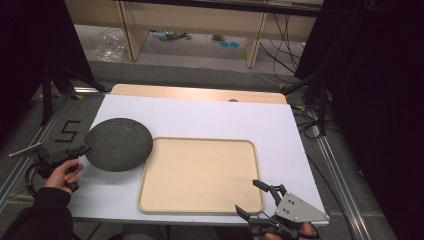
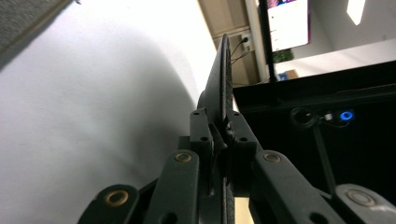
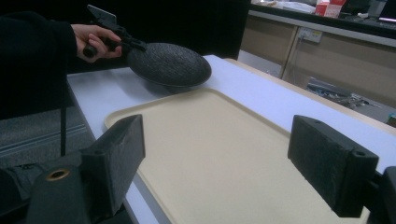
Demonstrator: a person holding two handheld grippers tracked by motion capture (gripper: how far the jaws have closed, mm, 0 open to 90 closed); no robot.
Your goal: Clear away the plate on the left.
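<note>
- On my left, the left tongs (image 1: 82, 149) are clamped on the near-left rim of the dark grey round plate (image 1: 118, 144), with the hand (image 1: 62, 173) gripping the handle just behind them.
- From above, the plate has no long axis: it reads as a full disc over the left part of the white surface (image 1: 210, 120), its right edge overlapping the top-left corner of the beige tray (image 1: 200, 205).
- The left gripper view shows what the high view cannot: the plate (image 2: 224, 79) edge-on, a thin dark blade pointing away from the pads pinching it.
- The right gripper view adds its tilt: the plate (image 3: 169, 64) slopes, held side higher, with a rough speckled finish.
- On my right, the right tongs (image 1: 252, 196) stand wide apart, nothing between them, over the tray's near-right corner.
</note>
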